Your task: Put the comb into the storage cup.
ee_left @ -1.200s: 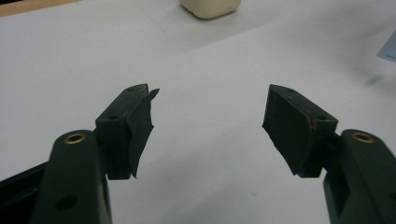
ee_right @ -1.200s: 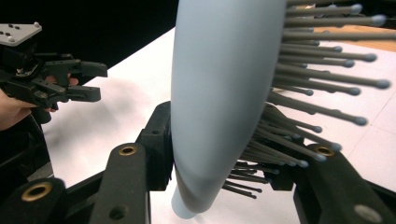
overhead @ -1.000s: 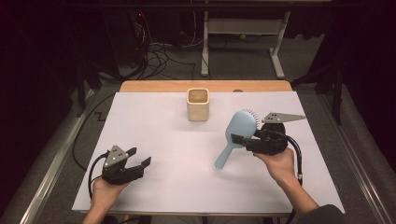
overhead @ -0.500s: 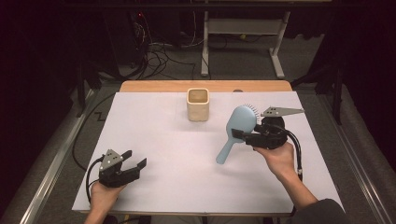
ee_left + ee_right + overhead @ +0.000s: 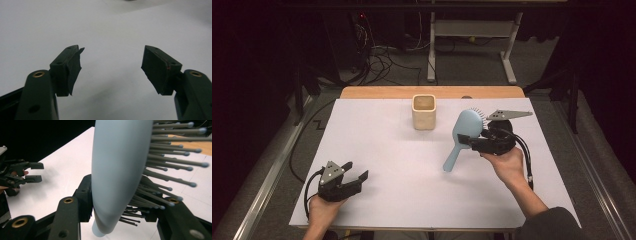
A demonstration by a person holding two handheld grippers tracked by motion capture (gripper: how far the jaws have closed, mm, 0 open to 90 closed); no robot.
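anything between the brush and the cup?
Nothing visible. The right gripper holds the blue hairbrush by its head, handle hanging down-left above the white table. The beige cup stands apart, up-left of it, with bare tabletop between. The left gripper sits far off, jaws open.

Lighting: overhead, even on the white table sheet (image 5: 412, 165); surroundings fall to near black, floor dim. Shadows: soft and faint under the hairbrush (image 5: 462, 137). Focus: high view slightly soft and grainy; gripper views blur close up (brush back (image 5: 117, 170) smooth, bristle tips hazy).
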